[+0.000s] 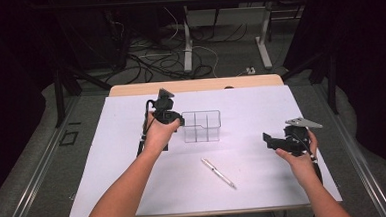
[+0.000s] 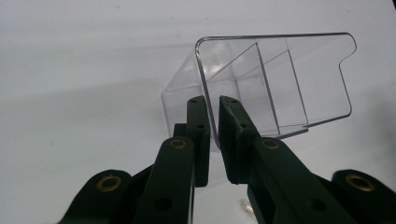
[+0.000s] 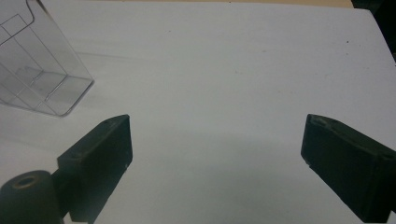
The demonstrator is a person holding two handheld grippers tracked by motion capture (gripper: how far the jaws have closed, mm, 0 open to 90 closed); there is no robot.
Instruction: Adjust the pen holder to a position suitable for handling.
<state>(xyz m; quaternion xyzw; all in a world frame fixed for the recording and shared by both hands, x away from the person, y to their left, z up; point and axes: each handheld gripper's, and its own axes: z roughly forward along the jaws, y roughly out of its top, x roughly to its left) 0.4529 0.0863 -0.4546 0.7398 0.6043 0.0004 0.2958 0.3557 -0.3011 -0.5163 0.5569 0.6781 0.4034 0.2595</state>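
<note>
The left gripper's [image 2: 212, 133] fingers are pinching the near wall of the clear 3-compartment organizer [image 2: 280, 79], standing mid-counter [image 1: 135, 191]; the right gripper's [image 3: 215, 158] fingers are gaping wide, holding nothing, hovering at right, well apart from a pen [image 1: 218, 173]

Clear divided box [image 3: 39, 70]: cut off by the left and top edges of the right gripper view. Left gripper [image 1: 179, 121]: fingertips largely hidden behind the hand [image 1: 158, 133] in the high view. Pen [image 1: 218, 172]: markings too small to be read.
</note>
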